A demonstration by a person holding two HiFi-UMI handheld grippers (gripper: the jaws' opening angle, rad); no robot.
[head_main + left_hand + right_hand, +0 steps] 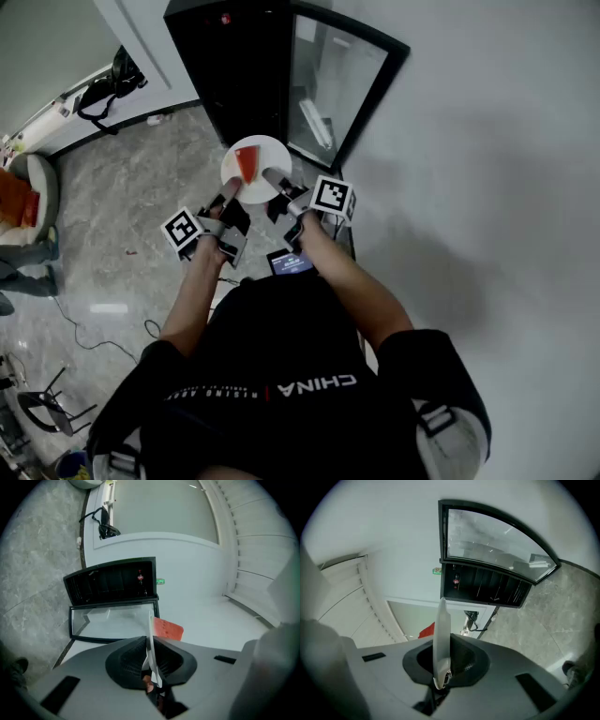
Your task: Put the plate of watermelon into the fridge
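A white plate (pixel 267 153) with a red watermelon slice (pixel 247 162) is held in the air in front of the black fridge (pixel 234 66). My left gripper (pixel 229 192) is shut on the plate's left rim, and my right gripper (pixel 274 178) is shut on its right rim. In the left gripper view the plate (pixel 151 639) shows edge-on between the jaws with the watermelon slice (pixel 167 629) beyond. The right gripper view shows the plate (pixel 441 639) edge-on too, a bit of the watermelon slice (pixel 427 631) to its left. The fridge's glass door (pixel 330 84) stands open.
The open glass door swings out to the right of the fridge, next to a white wall (pixel 487 159). A marble floor (pixel 122 234) spreads to the left, with a black bag (pixel 108 89) by the far wall, a chair (pixel 28 202) and a cable (pixel 84 333).
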